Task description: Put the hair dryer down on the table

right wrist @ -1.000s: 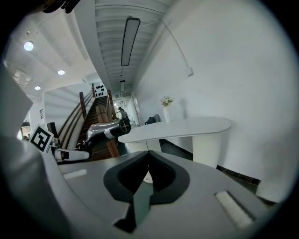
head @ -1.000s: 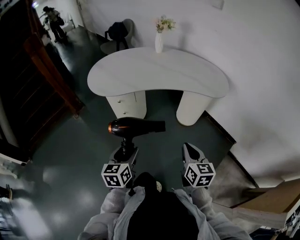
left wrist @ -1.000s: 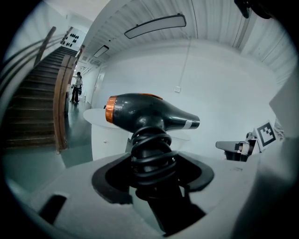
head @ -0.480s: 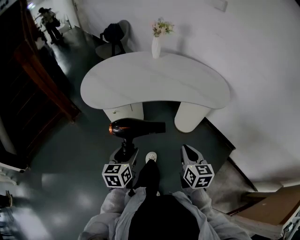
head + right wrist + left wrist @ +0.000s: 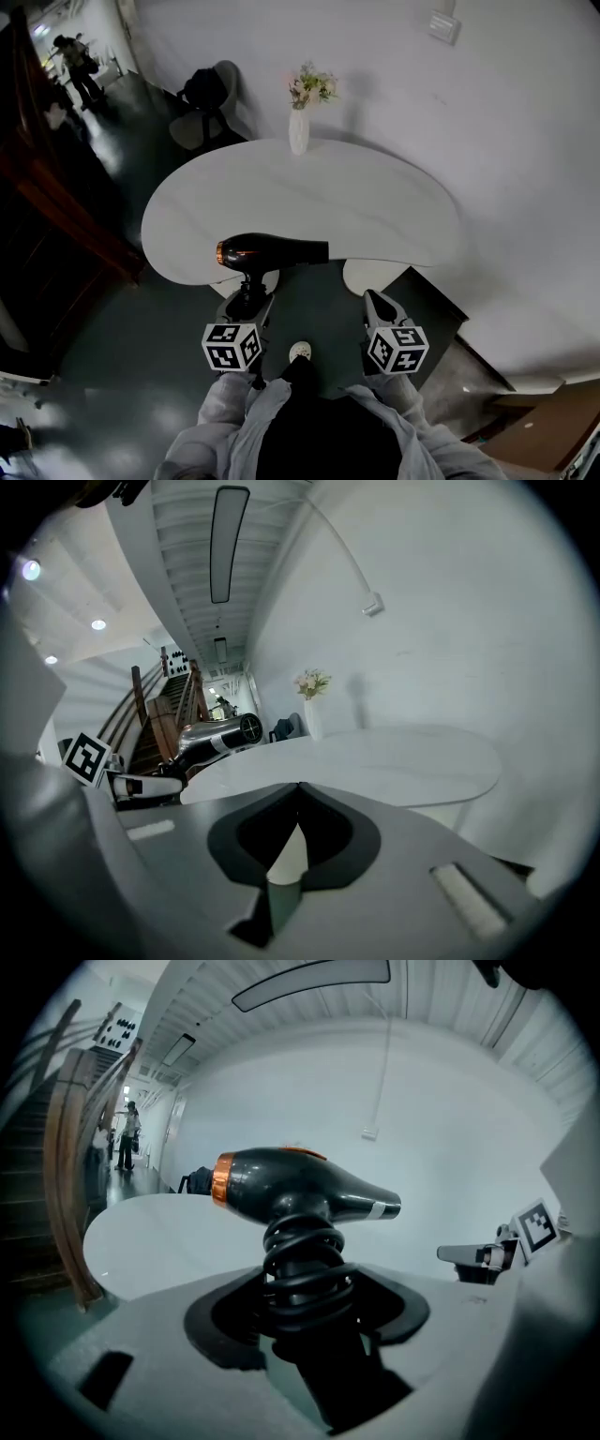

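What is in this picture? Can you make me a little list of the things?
hair dryer: black, orange ring, held in the air, not yet on the table
left hand-held gripper: shut on the hair dryer
right hand-held gripper: shut, empty
table: white, curved
vase: white, holds flowers, at the table's far edge

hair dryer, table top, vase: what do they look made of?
The hair dryer looks like glossy dark plastic: highlights run along its barrel, with a copper-coloured, metallic-looking ring at the rear. The table top is white, smooth, near matte; stone or laminate, unclear. The vase is plain white, probably ceramic.
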`<action>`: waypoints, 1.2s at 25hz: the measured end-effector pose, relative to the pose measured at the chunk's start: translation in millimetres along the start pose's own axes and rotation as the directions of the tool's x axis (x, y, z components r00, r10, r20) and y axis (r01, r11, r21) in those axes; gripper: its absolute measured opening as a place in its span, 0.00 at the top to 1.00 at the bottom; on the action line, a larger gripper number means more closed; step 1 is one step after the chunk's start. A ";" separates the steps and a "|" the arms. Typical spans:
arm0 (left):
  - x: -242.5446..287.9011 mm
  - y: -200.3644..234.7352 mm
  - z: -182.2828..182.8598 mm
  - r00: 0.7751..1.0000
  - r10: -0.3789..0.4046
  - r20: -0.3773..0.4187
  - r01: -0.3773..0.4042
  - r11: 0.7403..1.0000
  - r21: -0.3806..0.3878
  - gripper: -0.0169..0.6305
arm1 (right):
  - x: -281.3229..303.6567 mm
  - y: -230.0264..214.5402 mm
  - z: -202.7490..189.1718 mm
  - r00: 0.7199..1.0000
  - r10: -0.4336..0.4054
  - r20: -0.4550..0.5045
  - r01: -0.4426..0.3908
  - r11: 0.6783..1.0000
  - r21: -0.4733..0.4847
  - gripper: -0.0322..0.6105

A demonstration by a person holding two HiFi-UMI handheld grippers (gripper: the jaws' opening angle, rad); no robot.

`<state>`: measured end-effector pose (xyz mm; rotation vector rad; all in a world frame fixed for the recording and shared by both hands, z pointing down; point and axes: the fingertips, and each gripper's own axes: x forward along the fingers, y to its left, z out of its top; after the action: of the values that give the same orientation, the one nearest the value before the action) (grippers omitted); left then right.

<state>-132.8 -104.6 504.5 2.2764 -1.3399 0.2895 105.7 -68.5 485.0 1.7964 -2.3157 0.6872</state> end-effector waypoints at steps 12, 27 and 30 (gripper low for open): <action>91.8 35.2 37.6 0.998 -0.050 -0.037 0.050 0.999 -0.001 0.55 | 96.7 -24.4 38.0 1.000 -0.020 0.000 0.020 1.000 0.019 0.93; 220.4 29.6 63.8 0.989 -0.072 -0.132 0.071 0.997 -0.009 0.55 | 193.4 -103.5 86.2 1.000 -0.007 -0.023 0.009 0.998 0.066 0.93; 262.9 17.0 79.4 0.983 -0.110 -0.149 0.109 0.994 -0.018 0.55 | 215.9 -134.1 108.6 1.000 -0.019 -0.006 0.019 0.997 0.071 0.93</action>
<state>-21.2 -352.1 549.0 2.2618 -1.1344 0.4065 189.9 -331.0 505.3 1.8413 -2.2958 0.7792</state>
